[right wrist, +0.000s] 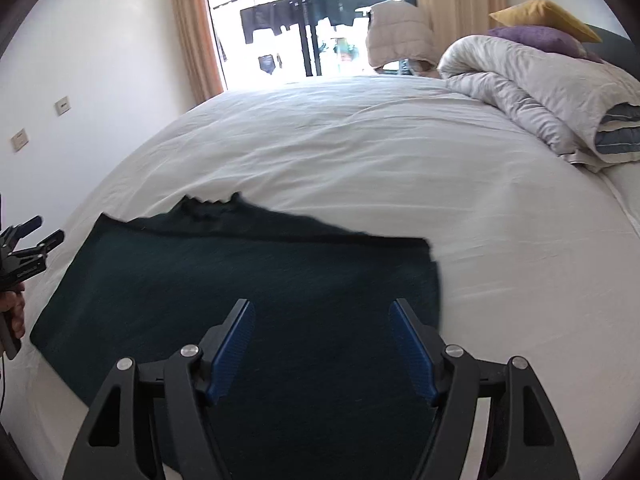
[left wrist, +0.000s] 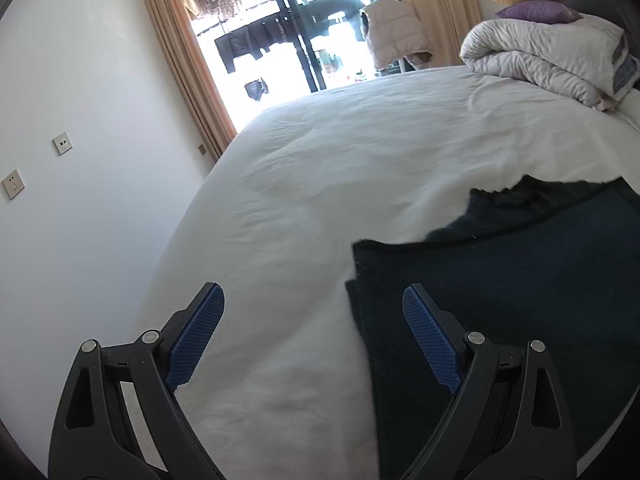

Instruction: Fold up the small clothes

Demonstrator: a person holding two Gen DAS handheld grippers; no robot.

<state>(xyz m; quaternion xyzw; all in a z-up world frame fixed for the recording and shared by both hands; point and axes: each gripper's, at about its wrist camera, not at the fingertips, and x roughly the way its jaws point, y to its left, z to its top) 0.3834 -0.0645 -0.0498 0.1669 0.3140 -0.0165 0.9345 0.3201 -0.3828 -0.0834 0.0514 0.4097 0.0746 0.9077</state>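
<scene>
A dark blue-green knit garment (right wrist: 248,272) lies flat on the white bed (right wrist: 400,152), its sides folded in and its collar pointing toward the window. In the left wrist view it (left wrist: 520,272) fills the lower right. My left gripper (left wrist: 314,300) is open and empty, over the garment's left edge, with its right finger above the cloth. It also shows at the left edge of the right wrist view (right wrist: 46,231). My right gripper (right wrist: 322,312) is open and empty, above the near part of the garment.
A rolled grey duvet (right wrist: 540,88) with purple and yellow pillows (right wrist: 548,28) lies at the bed's far right. A window with curtains (right wrist: 304,20) and a padded jacket (right wrist: 400,36) are behind the bed. A white wall (left wrist: 80,120) stands to the left.
</scene>
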